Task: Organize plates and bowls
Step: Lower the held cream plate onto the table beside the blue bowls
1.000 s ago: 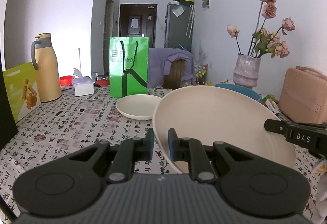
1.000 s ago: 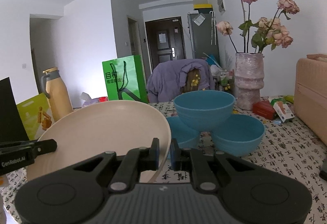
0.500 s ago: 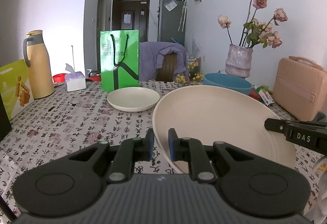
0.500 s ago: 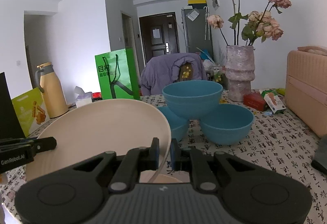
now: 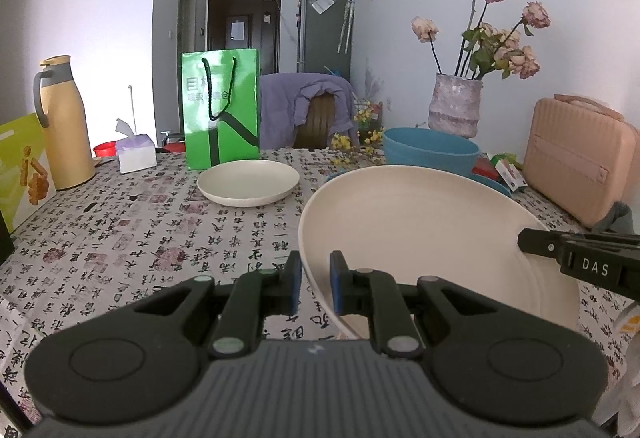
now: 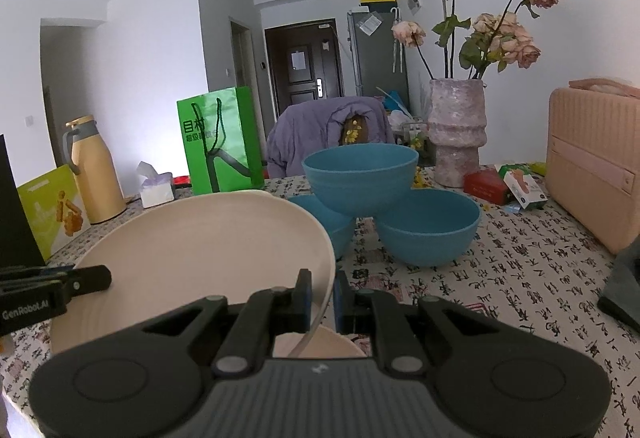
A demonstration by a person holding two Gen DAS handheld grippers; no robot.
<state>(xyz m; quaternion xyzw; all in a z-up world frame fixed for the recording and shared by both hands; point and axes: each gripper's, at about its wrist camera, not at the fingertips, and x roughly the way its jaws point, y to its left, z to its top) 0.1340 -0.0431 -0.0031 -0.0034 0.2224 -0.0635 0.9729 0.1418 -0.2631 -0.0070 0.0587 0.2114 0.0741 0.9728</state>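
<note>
- Large cream round plate (image 5: 420, 238): I have it off the table, tilted, carried between both grippers.
- Left gripper (image 5: 316, 284) is pinched on the plate's near-left rim; right gripper (image 6: 322, 296) is clamped on the opposite rim, thin edge between its blue pads.
- A cream patch shows under the plate in the right wrist view; cannot tell what it is.
- Smaller cream plate (image 5: 248, 182) lies flat on the calligraphy-print tablecloth (image 5: 120, 238), near the green paper bag (image 5: 220, 114).
- Three blue bowls (image 6: 362, 178) are stacked loosely beside the plate, one perched on two.
- Step, my read: mid-carry of the big plate.
- Next: level it, lower both hands together, release only once it is seated.
</note>
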